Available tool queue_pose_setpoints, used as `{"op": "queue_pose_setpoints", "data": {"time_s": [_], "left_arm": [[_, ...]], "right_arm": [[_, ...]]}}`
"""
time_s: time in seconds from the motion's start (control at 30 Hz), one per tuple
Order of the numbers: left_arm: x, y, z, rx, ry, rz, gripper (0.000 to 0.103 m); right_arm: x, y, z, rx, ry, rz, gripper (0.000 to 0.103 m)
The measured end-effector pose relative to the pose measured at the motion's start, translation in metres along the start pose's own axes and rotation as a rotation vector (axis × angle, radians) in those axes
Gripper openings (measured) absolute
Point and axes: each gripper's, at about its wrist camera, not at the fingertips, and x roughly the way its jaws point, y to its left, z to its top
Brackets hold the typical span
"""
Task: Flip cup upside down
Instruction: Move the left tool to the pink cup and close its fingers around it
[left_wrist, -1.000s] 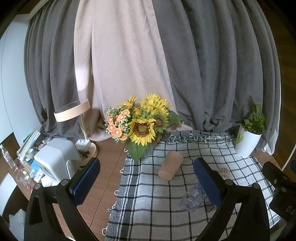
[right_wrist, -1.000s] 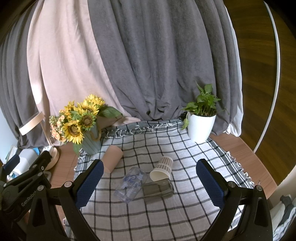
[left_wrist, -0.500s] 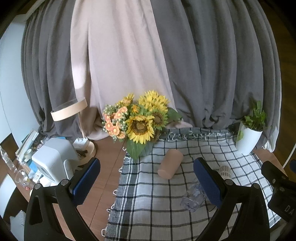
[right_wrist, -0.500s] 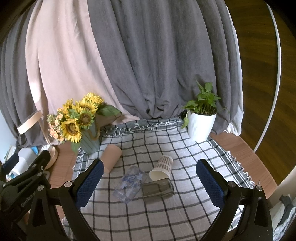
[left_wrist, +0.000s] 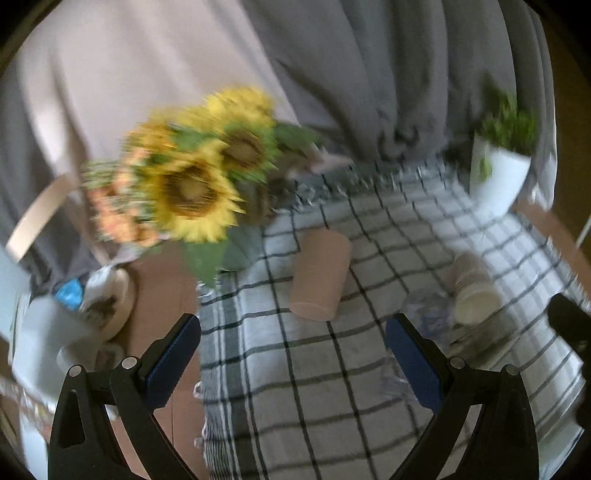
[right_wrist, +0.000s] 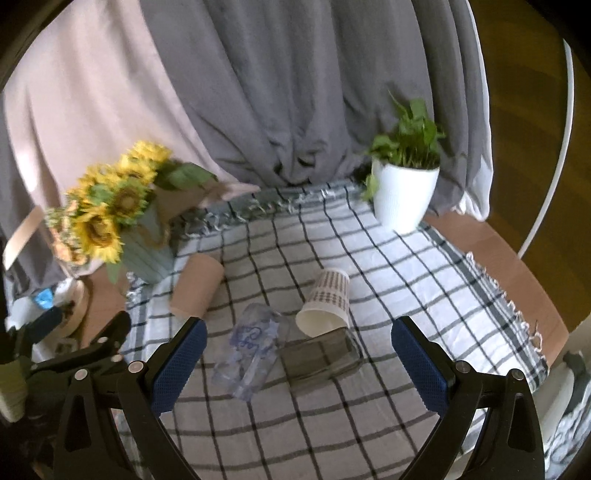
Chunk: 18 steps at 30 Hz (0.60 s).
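Several cups lie on their sides on a checked cloth (right_wrist: 388, 280): a tan cup (left_wrist: 320, 275) (right_wrist: 197, 286) at the left, a white patterned paper cup (right_wrist: 327, 301) (left_wrist: 472, 290) in the middle, a clear plastic cup (right_wrist: 253, 349) and a dark glass (right_wrist: 319, 356) in front of it. My left gripper (left_wrist: 293, 349) is open and empty, just short of the tan cup. My right gripper (right_wrist: 297, 354) is open and empty, above the clear cup and the dark glass.
A vase of sunflowers (left_wrist: 192, 184) (right_wrist: 110, 214) stands at the cloth's back left. A white potted plant (right_wrist: 404, 192) (left_wrist: 498, 177) stands at the back right. A white appliance (left_wrist: 48, 343) and clutter sit on the wooden table (left_wrist: 162, 288) to the left. Curtains hang behind.
My left gripper has moved forward and down toward the tan cup, and its view is blurred. My right gripper has moved closer to the cups. Both stay open.
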Motion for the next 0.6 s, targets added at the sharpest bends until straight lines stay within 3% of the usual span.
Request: {"op": "queue_pose_setpoints", "data": {"time_s": [0.13,0.33,0.4,0.6], "left_arm": [[0.052,-0.013,0.01,0.102,0.064,-0.026,0.097],[0.107,-0.028,0.027,0.171,0.124,-0.093,0.096],[0.126,-0.032,0.032,0.186,0.155,-0.095,0.088],[0.167,-0.042,0.034,0.228,0.23,-0.086,0.084]], "right_arm": [[0.029,-0.003,-0.001,0.064,0.058,-0.034,0.1],[0.061,-0.001,0.001,0.139,0.113,-0.081,0.1],[0.068,0.0,0.003,0.16,0.124,-0.09,0.1],[0.082,-0.001,0.008,0.212,0.14,-0.116,0.1]]}}
